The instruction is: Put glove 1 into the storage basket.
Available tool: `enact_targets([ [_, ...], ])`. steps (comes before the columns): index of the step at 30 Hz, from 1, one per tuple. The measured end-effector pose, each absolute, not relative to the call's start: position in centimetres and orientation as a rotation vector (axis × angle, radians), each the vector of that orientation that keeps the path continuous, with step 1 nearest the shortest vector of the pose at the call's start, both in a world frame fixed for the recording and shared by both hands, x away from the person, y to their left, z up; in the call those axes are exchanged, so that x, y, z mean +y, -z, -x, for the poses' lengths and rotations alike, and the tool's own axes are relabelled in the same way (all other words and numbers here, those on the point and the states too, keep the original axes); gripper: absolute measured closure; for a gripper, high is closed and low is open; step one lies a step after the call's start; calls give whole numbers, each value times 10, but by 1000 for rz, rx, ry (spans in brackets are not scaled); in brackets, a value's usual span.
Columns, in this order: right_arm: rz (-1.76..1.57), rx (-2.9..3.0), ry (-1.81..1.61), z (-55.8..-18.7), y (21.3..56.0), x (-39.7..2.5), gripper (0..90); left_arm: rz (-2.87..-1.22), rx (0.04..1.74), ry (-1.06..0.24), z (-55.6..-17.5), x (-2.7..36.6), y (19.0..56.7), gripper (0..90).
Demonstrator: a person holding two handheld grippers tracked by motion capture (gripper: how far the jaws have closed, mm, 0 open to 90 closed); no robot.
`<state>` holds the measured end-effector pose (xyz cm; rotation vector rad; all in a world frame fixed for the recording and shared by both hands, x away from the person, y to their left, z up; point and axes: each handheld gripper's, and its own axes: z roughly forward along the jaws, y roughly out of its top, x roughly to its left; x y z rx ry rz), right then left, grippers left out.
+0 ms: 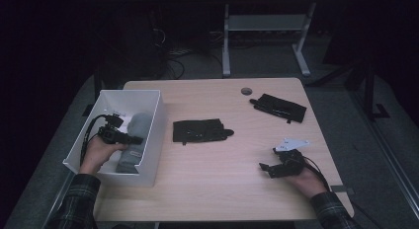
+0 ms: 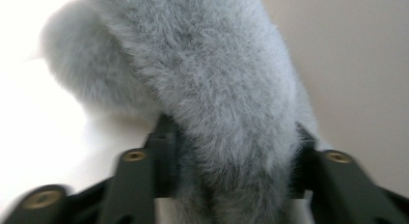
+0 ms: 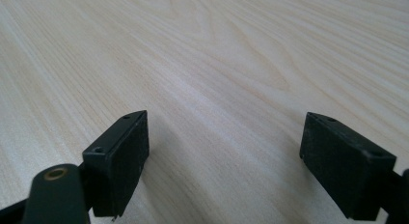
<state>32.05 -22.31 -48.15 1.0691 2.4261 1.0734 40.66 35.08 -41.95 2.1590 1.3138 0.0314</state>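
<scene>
A grey fluffy cloth lies inside a white box at the table's left. My left gripper reaches into the box, its jaws pressed on both sides of the cloth. In the left gripper view the grey fluffy cloth bulges up from between the jaws of the left gripper. My right gripper rests low over the bare wood at the front right. It stands open in the right gripper view, with nothing between its jaws.
Two flat black cloth pieces lie on the wooden table: one at the middle, one at the back right. A round grey grommet sits near the far edge. Desk legs and cables stand beyond the table.
</scene>
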Motion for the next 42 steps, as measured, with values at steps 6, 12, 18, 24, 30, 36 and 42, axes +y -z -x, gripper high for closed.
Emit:
enact_targets([
  [6, -1071, 2426, -1073, -320, 481, -223, 176, -2152, 1340, -203, -403, 354, 395, 319],
  [12, -1072, 2425, -1072, -320, 481, -223, 175, -2110, 1295, -275, -400, 353, 359, 262],
  [18, -1072, 2425, -1072, -320, 481, -223, 175, -2110, 1213, -279, -395, 339, 335, 225],
  [24, -1070, 2426, -1072, -320, 481, -223, 175, -2114, 1114, -258, -389, 311, 320, 201],
  [30, -1072, 2426, -1072, -320, 481, -223, 175, -2133, 1024, -233, -383, 275, 311, 184],
  [36, -1070, 2426, -1073, -320, 482, -223, 174, -2146, 947, -216, -376, 239, 306, 184],
  [42, -1070, 2426, -1073, -320, 481, -223, 174, -2151, 898, -182, -366, 203, 313, 185],
])
